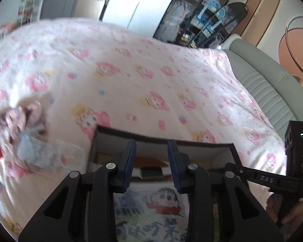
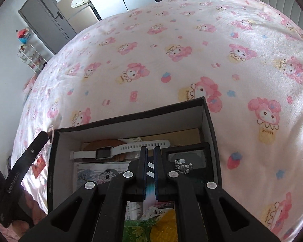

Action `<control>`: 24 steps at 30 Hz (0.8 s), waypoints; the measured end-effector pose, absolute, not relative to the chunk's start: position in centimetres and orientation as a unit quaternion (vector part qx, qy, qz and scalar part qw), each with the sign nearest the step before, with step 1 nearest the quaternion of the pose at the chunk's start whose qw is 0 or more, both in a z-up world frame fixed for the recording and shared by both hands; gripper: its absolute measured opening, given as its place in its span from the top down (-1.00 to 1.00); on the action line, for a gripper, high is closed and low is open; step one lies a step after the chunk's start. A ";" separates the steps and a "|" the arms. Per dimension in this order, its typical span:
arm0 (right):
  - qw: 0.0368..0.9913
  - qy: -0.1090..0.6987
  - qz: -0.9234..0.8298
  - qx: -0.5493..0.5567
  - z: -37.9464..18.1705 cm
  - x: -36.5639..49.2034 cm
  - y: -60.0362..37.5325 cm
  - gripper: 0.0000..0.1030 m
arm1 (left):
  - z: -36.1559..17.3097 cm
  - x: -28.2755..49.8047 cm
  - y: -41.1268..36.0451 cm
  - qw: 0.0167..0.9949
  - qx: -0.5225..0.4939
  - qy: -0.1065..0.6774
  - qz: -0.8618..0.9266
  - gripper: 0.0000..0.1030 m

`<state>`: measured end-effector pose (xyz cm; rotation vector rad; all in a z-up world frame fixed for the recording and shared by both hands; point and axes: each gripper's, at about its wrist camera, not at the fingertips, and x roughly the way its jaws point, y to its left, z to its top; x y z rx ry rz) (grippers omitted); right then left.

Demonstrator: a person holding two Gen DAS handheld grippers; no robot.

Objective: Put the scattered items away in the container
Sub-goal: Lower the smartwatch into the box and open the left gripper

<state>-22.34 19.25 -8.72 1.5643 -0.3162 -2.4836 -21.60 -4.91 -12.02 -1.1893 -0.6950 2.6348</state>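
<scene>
A black shoebox sits open on the pink cartoon-print bed, wide bedding free beyond its rims. Inside lie a white smartwatch and a black Smart Devil box. The left claw hangs half-open and empty over it; the right claw is closed, apparently pinching something striped.

A pink cartoon-print bed carries a black box and a clutter pile.

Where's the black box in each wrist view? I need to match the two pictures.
Left wrist: black box at bottom centre, behind the left tool.
Right wrist: black box at bottom centre, under the right tool.
Shared landmark: pink cartoon bedsheet.
</scene>
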 end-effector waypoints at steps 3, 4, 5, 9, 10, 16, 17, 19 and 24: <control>0.112 -0.114 -0.826 0.540 -9.3 -22.8 19.2 0.93 | -14.4 -22.9 -4.2 0.134 -0.473 -0.278 0.825 0.40; 0.117 -0.112 -0.823 0.544 -9.5 -23.0 18.9 0.93 | -14.7 -23.2 -3.6 0.124 -0.488 -0.256 0.825 0.40; 0.120 -0.102 -0.821 0.549 -9.7 -23.2 18.5 0.93 | -15.0 -23.6 -3.1 0.105 -0.502 -0.233 0.826 0.40; 0.103 -0.025 -0.816 0.568 -10.4 -24.2 16.9 0.93 | -17.1 -25.5 -2.2 0.095 -0.563 -0.217 0.792 0.41; 0.105 -0.026 -0.814 0.571 -10.5 -24.5 16.7 0.93 | -17.4 -25.9 -2.0 0.085 -0.573 -0.203 0.790 0.41; 0.160 -0.054 -0.763 0.624 -13.9 -26.9 15.1 0.93 | -19.5 -27.5 -2.1 0.075 -0.592 -0.195 0.778 0.41; 0.162 -0.051 -0.757 0.631 -14.6 -27.1 14.9 0.93 | -19.4 -27.5 -2.1 0.077 -0.585 -0.192 0.784 0.41; 0.161 -0.051 -0.750 0.640 -15.5 -27.5 14.7 0.93 | -19.1 -27.3 -2.2 0.081 -0.573 -0.187 0.794 0.41; 0.140 -0.081 -0.772 0.614 -14.1 -26.5 15.4 0.93 | -17.7 -24.9 -2.3 0.111 -0.553 -0.198 0.802 0.41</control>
